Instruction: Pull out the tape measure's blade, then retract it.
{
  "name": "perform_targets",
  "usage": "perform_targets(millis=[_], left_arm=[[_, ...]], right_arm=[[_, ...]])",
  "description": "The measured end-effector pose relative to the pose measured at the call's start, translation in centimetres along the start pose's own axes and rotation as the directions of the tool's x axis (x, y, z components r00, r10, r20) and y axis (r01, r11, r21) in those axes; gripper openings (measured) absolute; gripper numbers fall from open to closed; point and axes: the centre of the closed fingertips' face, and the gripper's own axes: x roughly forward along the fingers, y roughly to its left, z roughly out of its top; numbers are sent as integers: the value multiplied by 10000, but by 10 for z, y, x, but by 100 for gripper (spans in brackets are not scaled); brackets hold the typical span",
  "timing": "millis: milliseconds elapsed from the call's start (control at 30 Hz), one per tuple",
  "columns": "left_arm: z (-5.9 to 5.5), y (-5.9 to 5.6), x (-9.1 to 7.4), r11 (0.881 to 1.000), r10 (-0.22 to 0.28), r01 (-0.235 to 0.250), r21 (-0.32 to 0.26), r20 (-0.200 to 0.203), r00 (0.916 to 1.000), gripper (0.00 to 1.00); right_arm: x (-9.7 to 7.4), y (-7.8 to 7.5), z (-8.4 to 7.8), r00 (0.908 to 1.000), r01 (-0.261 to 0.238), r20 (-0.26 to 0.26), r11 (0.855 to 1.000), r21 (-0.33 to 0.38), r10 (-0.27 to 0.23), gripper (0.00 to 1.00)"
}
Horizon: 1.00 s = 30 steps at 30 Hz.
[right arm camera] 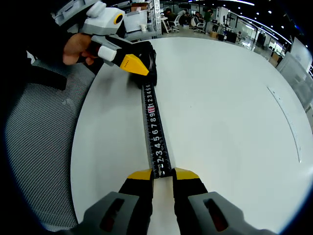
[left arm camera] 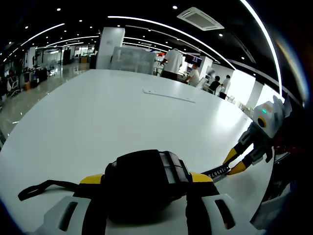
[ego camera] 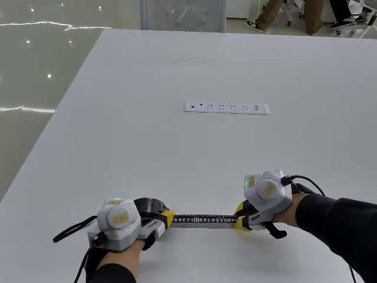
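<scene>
My left gripper (ego camera: 165,219) is clenched around the black tape measure case (left arm camera: 146,183) near the front edge of the white table (ego camera: 235,65). My right gripper (right arm camera: 163,175) pinches the tip of the blade (right arm camera: 152,127). The blade lies drawn out flat on the table between the two grippers, and a power strip (ego camera: 227,108) sits well beyond it.

Case (ego camera: 152,207) held in left gripper (ego camera: 164,217) at table (ego camera: 177,147) front, left. Blade (ego camera: 203,220) stretched rightward, gripped by right gripper (ego camera: 238,217). Power strip (ego camera: 227,108) set well behind.
</scene>
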Motion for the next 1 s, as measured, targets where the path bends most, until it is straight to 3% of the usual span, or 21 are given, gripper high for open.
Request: perform_targets(millis=[1000], left_arm=[[0, 0, 0, 10000, -50, 50, -78, 17, 10000, 61]], right_arm=[[14, 4, 26, 9992, -173, 352, 9997, 149, 168, 11]])
